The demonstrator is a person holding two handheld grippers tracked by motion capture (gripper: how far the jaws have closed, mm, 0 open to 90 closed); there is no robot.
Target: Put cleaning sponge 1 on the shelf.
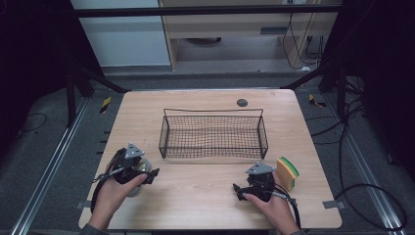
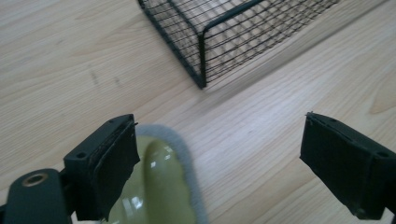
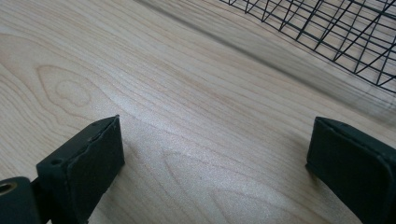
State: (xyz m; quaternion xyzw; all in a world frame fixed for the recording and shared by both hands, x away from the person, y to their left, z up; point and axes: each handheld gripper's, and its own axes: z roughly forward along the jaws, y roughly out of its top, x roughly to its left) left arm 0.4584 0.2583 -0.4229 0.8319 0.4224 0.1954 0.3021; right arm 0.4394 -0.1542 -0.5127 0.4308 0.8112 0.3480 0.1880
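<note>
You are at the pick-up step: your left gripper (image 1: pixel 147 175) sits over a pale green dish (image 2: pixel 156 186) with a grey rim at the table's (image 1: pixel 195 196) near left, jaws spread wide, the dish beside one pad and not clamped — what kind of dish it is I can't quite tell. Your right gripper (image 1: pixel 238 191) rests on bare wood, released and empty, near the sponge (image 1: pixel 287 172). Next, centre the rim between the pads, close firmly, then lift toward the wire basket (image 1: pixel 214 134) — probably its destination.

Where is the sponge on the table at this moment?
In the high view, the sponge stands on edge near the table's right side, beside the right gripper.
</note>
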